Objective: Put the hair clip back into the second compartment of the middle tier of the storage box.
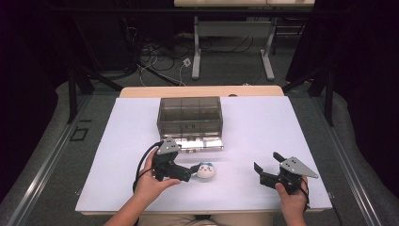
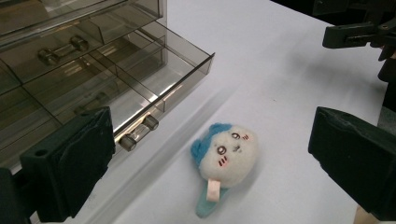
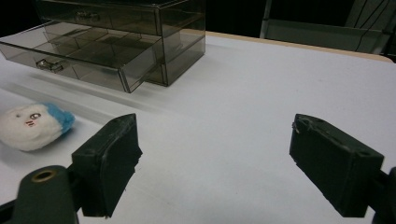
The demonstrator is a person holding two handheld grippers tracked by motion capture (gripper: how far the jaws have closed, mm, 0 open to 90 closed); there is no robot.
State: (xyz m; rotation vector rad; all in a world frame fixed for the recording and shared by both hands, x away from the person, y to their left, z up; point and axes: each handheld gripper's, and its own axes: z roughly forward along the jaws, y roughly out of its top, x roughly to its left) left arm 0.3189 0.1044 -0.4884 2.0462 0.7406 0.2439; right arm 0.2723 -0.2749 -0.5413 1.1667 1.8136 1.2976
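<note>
White sheeting covers the table (image 1: 263, 122), and dark floor with cables and table legs is seen beyond its far edge. Near the front edge, the left gripper (image 1: 188, 173) is held low in the person's left hand (image 1: 150, 184), with the forearm brought in from the bottom and the tool turned sideways toward the middle of the table. Its jaws are spread wide, and nothing is held between them; in the left gripper view a small plush toy (image 2: 224, 156) is framed in the gap, lying on the sheet just beyond the tips. The toy is white with a blue back and a drawn face. The right gripper (image 1: 267, 168) is gripped from below by the right hand (image 1: 291, 200), well apart from the toy, angled up and to the left; its jaws are likewise spread and empty. Behind the toy, a smoky clear drawer box (image 1: 190, 115) is set, with its bottom drawer (image 1: 200, 143) pulled out toward the person.
</note>
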